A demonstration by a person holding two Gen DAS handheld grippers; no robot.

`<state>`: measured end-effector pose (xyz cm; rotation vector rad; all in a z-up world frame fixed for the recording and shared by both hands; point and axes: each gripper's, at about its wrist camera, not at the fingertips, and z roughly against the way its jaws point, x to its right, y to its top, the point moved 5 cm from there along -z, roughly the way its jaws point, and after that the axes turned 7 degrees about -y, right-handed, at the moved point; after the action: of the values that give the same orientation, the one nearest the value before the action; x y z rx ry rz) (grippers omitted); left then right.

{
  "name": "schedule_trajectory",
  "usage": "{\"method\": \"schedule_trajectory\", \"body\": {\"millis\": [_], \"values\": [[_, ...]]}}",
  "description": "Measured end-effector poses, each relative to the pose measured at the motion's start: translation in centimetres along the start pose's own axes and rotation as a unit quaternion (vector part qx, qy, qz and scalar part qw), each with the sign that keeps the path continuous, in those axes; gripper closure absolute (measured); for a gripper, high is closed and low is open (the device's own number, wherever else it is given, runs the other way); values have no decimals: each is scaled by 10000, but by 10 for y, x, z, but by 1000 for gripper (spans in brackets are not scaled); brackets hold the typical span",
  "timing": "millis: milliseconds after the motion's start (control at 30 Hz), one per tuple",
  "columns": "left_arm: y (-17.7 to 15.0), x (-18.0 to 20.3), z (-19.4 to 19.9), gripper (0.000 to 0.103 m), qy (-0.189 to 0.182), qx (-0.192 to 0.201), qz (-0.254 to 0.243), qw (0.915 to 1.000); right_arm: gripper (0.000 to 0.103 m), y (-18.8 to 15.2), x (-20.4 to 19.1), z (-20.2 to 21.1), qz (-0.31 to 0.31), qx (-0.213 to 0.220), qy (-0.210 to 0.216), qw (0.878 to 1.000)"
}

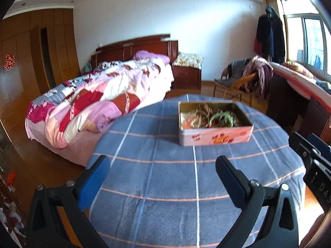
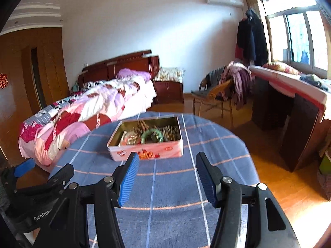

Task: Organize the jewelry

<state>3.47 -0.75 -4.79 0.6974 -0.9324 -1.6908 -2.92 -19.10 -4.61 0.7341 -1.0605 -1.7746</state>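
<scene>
An open pink tin box (image 1: pixel 215 136) (image 2: pixel 165 150) stands on the far part of a round table with a blue checked cloth (image 1: pixel 161 186) (image 2: pixel 169 186). It holds a tangle of jewelry, with a green bangle (image 1: pixel 221 116) (image 2: pixel 152 134) and gold chains on top. My left gripper (image 1: pixel 163 163) is open and empty above the cloth, short of the box. My right gripper (image 2: pixel 166 161) is open and empty, close in front of the box. The right gripper also shows at the right edge of the left wrist view (image 1: pixel 310 155).
A bed with a pink patchwork quilt (image 1: pixel 99 103) (image 2: pixel 82 107) lies left of the table. A wicker chair with clothes (image 1: pixel 238 82) (image 2: pixel 219 91) stands behind. A dark desk (image 2: pixel 289 111) sits under the window at right. Wooden floor surrounds the table.
</scene>
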Motion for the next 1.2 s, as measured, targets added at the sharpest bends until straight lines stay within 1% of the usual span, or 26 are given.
{"method": "schedule_trajectory", "body": {"millis": [133, 267, 333, 467, 533, 600, 800, 867, 1000, 1200], "values": [[12, 2, 21, 0, 77, 322, -69, 9994, 40, 14, 0, 24, -8, 307, 3, 9995], [24, 4, 39, 0, -27, 553, -21, 9985, 38, 29, 1, 45, -81, 581, 51, 9983], [31, 5, 50, 0, -18, 722, -15, 9974, 38, 36, 1, 56, -64, 735, 52, 9973], [44, 9, 70, 0, -12, 1059, -97, 9943, 35, 50, 3, 75, -123, 1028, 69, 9946], [49, 10, 81, 0, 6, 1270, -74, 9919, 31, 58, 4, 85, -168, 1197, 100, 9926], [55, 11, 91, 0, -25, 1439, -21, 9896, 30, 64, 4, 95, -187, 1342, 106, 9907], [70, 8, 106, 0, -55, 1692, 34, 9856, 28, 82, 5, 115, -359, 1663, 200, 9852], [71, 8, 107, 0, -38, 1737, 8, 9848, 28, 84, 6, 118, -420, 1724, 207, 9839], [70, 11, 102, 0, -23, 1677, -91, 9858, 27, 84, 7, 117, -463, 1745, 164, 9834], [64, 16, 92, 0, -27, 1403, -156, 9900, 27, 76, 1, 103, -401, 1510, 147, 9876]]}}
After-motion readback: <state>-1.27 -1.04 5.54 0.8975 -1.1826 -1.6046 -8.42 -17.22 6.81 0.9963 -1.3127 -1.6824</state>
